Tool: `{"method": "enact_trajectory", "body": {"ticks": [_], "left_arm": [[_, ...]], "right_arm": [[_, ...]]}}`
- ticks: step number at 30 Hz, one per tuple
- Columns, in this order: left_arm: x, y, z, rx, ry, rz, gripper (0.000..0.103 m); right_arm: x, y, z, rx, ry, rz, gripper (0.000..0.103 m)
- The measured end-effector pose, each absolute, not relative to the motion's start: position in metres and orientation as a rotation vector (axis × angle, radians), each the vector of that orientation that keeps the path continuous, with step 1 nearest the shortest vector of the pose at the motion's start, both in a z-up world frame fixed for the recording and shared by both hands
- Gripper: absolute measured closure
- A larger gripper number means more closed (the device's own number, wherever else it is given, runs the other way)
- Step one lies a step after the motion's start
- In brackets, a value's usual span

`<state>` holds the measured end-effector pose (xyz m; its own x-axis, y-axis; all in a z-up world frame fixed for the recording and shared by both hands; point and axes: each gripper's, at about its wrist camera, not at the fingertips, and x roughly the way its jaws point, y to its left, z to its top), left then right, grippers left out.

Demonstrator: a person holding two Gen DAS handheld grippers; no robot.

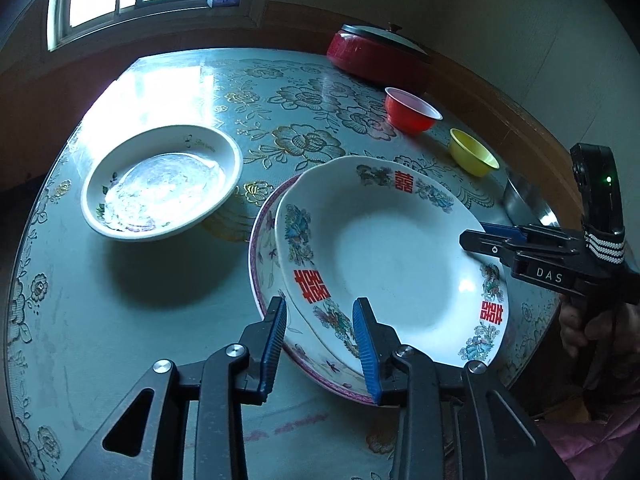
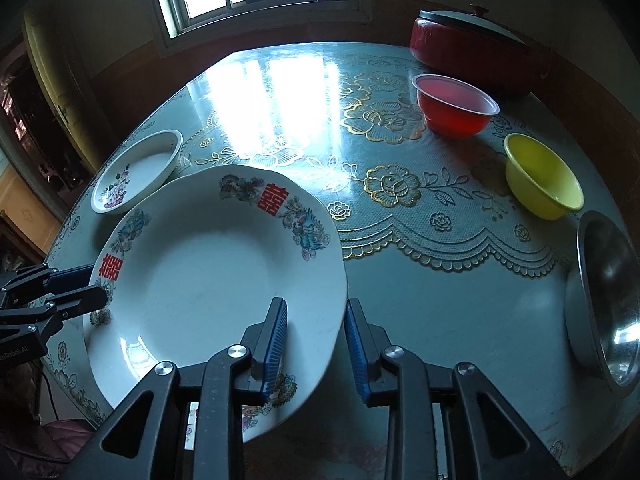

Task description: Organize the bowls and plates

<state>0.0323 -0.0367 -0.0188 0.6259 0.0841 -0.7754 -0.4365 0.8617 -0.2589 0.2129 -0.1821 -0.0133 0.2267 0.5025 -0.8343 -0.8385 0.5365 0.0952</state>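
A white plate with red characters (image 1: 392, 256) (image 2: 208, 280) lies on top of a pink-rimmed plate (image 1: 264, 264). My left gripper (image 1: 320, 344) is open, its jaws either side of the near rims of both plates. My right gripper (image 2: 316, 344) is open, its jaws straddling the white plate's right rim; it also shows in the left wrist view (image 1: 480, 236). The left gripper shows at the left edge of the right wrist view (image 2: 84, 288). A white floral bowl (image 1: 160, 184) (image 2: 136, 172) stands apart on the left.
A red plastic bowl (image 2: 456, 110) (image 1: 412, 110), a yellow bowl (image 2: 540, 178) (image 1: 472, 152) and a steel bowl (image 2: 604, 300) stand along the right side of the table (image 2: 420, 280). A red lidded pot (image 2: 468, 44) stands at the back right. The table's edge is close to both grippers.
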Motion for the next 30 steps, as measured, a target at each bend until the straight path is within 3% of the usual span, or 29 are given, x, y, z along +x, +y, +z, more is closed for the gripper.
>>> {"method": "enact_trajectory", "body": {"ticks": [15,18,30], "left_arm": [[0.026,-0.029,-0.026,-0.504,0.832,0.375,0.069],[0.026,-0.031,-0.025,-0.487,0.833,0.381,0.069],[0.022,-0.031,-0.022,-0.477,0.825,0.404,0.066]], "right_arm": [[0.205,-0.161,-0.015,-0.526,0.875,0.967,0.073],[0.204,-0.158,-0.017,-0.537,0.88,0.957,0.066],[0.213,-0.161,-0.007,-0.417,0.883,0.955,0.064]]}}
